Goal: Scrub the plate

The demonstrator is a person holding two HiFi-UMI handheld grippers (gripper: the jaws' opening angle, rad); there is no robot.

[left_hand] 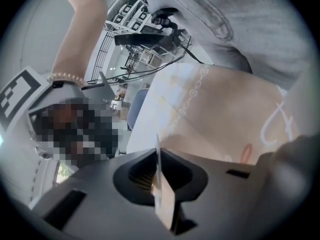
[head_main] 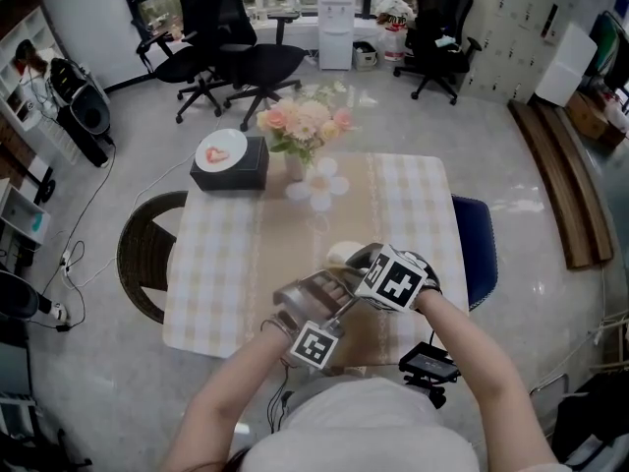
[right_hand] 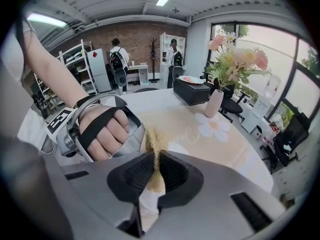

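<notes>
My left gripper (left_hand: 159, 176) is shut on the rim of a thin pale plate (left_hand: 162, 194), which shows edge-on between its jaws. In the head view the plate (head_main: 342, 254) is a pale patch over the near middle of the checked table (head_main: 211, 293), just ahead of both marker cubes. My right gripper (right_hand: 156, 169) is shut on a golden fibrous scrubber (right_hand: 155, 144) that sticks out past its jaws. The scrubber points toward the left gripper, with the hand on it close ahead. Whether the scrubber touches the plate is hidden.
A vase of pink flowers (head_main: 300, 131) and a flower-shaped mat (head_main: 319, 187) stand at the far middle. A black box carrying a white plate (head_main: 231, 160) sits at the far left. A wicker chair (head_main: 142, 254) and a blue chair (head_main: 477, 244) flank the table.
</notes>
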